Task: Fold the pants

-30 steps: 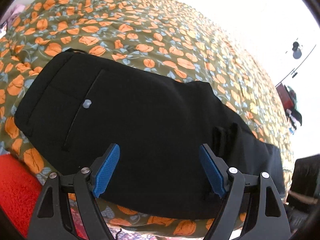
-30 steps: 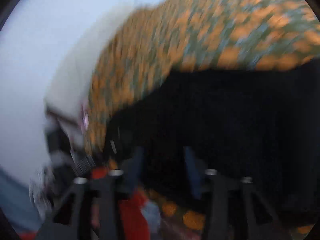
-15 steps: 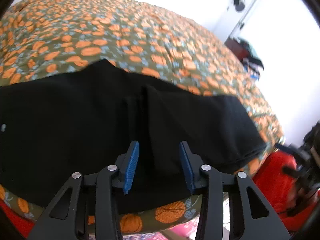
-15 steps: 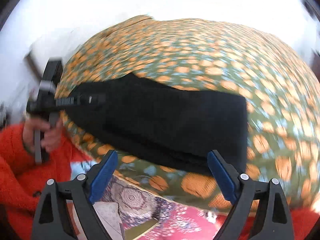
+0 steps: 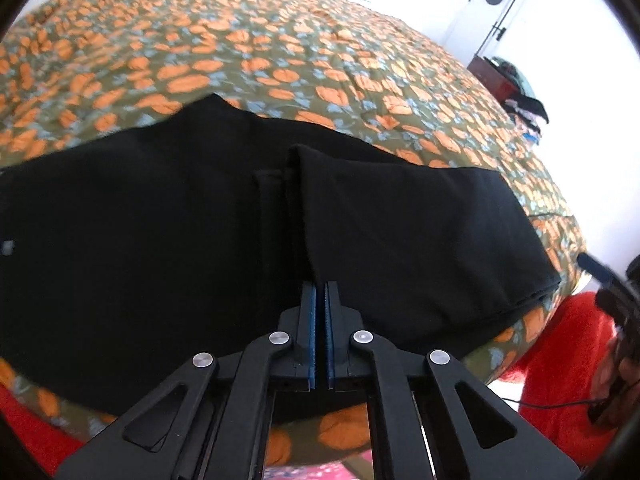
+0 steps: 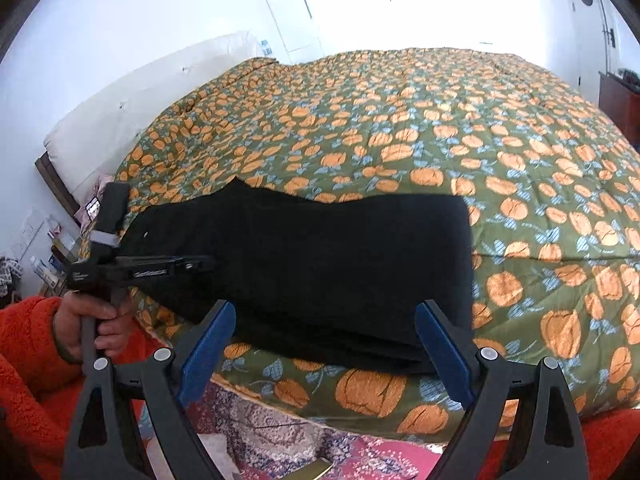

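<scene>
Black pants (image 6: 320, 264) lie folded lengthwise across the near edge of a bed; they also fill the middle of the left wrist view (image 5: 160, 240). My left gripper (image 5: 319, 292) is shut, its blue pads pinching a raised fold of the pants (image 5: 304, 208). From the right wrist view the left gripper (image 6: 200, 265) shows at the pants' left part, held by a hand. My right gripper (image 6: 324, 344) is open and empty, hovering just off the bed's near edge, in front of the pants' right end.
The bed has an olive quilt with orange pumpkins (image 6: 440, 128). A white headboard (image 6: 132, 120) stands at the left. A patterned rug (image 6: 320, 452) lies below the bed edge. The person's red fleece sleeve (image 6: 28, 352) is at the left. A dresser (image 5: 496, 76) stands by the far wall.
My left gripper has closed from wide open onto a fold of the pants. My right gripper has swung away from the pants, opened wide and pulled back off the bed edge.
</scene>
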`<action>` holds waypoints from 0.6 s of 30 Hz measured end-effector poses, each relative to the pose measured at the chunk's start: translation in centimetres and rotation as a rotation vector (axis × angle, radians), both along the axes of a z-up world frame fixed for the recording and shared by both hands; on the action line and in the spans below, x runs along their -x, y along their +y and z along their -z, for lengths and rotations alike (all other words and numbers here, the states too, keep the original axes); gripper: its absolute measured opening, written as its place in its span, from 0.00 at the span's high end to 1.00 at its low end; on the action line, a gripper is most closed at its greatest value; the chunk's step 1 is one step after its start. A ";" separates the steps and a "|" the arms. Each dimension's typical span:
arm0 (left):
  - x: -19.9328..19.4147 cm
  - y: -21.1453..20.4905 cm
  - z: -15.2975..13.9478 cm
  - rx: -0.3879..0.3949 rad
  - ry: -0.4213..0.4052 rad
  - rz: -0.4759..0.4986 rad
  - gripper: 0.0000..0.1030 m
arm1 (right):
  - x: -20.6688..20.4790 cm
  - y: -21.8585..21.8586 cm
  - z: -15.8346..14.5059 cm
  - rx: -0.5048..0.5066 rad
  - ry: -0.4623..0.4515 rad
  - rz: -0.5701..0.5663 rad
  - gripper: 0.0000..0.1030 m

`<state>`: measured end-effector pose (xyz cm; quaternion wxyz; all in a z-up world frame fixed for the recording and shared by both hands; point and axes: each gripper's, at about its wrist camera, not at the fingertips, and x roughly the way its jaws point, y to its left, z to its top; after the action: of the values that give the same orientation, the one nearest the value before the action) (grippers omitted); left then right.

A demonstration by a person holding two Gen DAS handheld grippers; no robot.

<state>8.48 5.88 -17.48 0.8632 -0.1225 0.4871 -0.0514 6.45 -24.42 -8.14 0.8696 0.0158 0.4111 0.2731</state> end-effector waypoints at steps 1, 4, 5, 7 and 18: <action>0.3 0.4 0.1 -0.011 0.010 -0.012 0.98 | 0.0 -0.3 -0.2 -0.005 -0.010 0.012 0.12; 0.3 1.8 1.2 -0.017 0.062 -0.070 0.98 | -0.4 -1.3 -0.1 -0.022 -0.007 0.049 0.12; 0.1 2.0 1.6 -0.010 0.075 -0.076 0.98 | -0.6 -1.6 0.0 -0.032 0.003 0.059 0.12; 0.0 1.7 1.8 -0.020 0.075 -0.068 0.98 | -1.5 -2.6 0.2 -0.079 0.035 0.092 0.12; -0.1 1.8 2.1 -0.023 0.085 -0.052 0.97 | -4.4 -4.1 -0.4 0.023 0.114 0.163 0.12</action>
<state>8.57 7.63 -19.61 0.8440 -0.1272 0.5206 -0.0179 10.84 -28.55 -7.76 0.8641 0.0549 0.4605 0.1955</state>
